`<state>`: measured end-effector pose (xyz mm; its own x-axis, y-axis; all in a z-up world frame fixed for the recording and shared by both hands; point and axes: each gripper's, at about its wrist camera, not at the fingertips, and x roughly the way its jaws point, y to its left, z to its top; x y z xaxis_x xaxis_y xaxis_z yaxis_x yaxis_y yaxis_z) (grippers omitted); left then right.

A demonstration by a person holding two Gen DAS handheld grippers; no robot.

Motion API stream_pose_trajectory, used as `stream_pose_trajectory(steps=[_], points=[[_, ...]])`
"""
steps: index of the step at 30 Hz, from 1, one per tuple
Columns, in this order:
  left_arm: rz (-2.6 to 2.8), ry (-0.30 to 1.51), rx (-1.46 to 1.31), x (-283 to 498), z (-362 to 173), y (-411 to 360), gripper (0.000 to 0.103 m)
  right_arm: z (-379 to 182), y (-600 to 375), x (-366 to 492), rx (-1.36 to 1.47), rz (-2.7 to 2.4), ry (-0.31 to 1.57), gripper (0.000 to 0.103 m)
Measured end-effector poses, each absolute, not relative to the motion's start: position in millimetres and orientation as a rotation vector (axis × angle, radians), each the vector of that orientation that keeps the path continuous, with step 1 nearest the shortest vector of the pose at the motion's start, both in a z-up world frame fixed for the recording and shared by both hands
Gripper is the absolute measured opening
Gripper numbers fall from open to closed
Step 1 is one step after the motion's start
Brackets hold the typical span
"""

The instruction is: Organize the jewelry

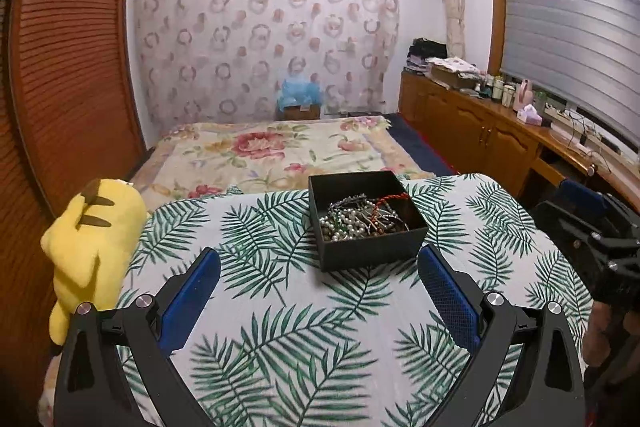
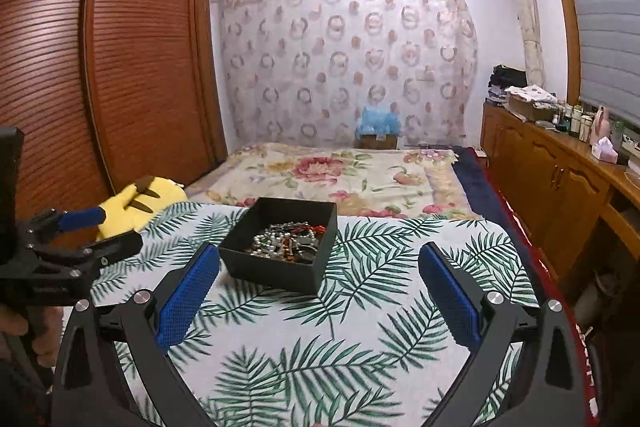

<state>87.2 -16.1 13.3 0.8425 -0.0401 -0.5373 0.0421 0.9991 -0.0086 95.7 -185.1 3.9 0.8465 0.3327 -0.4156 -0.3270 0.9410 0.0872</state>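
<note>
A black open box (image 1: pixel 372 251) sits on the fern-print cloth (image 1: pixel 280 327) and holds a tangle of jewelry (image 1: pixel 362 217): pearl beads, dark cords and a red braided cord. My left gripper (image 1: pixel 319 259) is open and empty, just short of the box. In the right wrist view the box (image 2: pixel 276 269) with the jewelry (image 2: pixel 286 239) lies ahead and left of centre. My right gripper (image 2: pixel 319 259) is open and empty, near the box's front corner. The left gripper (image 2: pixel 96 231) shows at the left edge; the right gripper (image 1: pixel 592 231) shows at the right edge of the left wrist view.
A yellow plush toy (image 1: pixel 90 247) lies at the cloth's left edge. A bed with a floral blanket (image 1: pixel 264 155) extends beyond the cloth. A wooden wardrobe (image 2: pixel 120 67) stands left. A wooden cabinet (image 1: pixel 480 131) with bottles runs along the right.
</note>
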Motion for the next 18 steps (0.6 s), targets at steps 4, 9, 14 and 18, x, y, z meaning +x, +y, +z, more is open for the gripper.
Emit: stream_pose_trajectory(steps=[4,9,14,18], points=[[-0.049,0.536,0.000,73,20,-17,0.095,7,-190,84,0.023,0.345,0.431,0.100],[-0.049,0.522,0.000,71,24,-21,0.095,7,-194,77,0.025,0.333,0.423,0.100],[-0.049,0.524,-0.002,70,23,-22,0.095,3,-195,77,0.027,0.328,0.425,0.100],[-0.049,0.523,-0.003,69,23,-22,0.095,2,-196,76,0.026,0.320,0.422,0.100]])
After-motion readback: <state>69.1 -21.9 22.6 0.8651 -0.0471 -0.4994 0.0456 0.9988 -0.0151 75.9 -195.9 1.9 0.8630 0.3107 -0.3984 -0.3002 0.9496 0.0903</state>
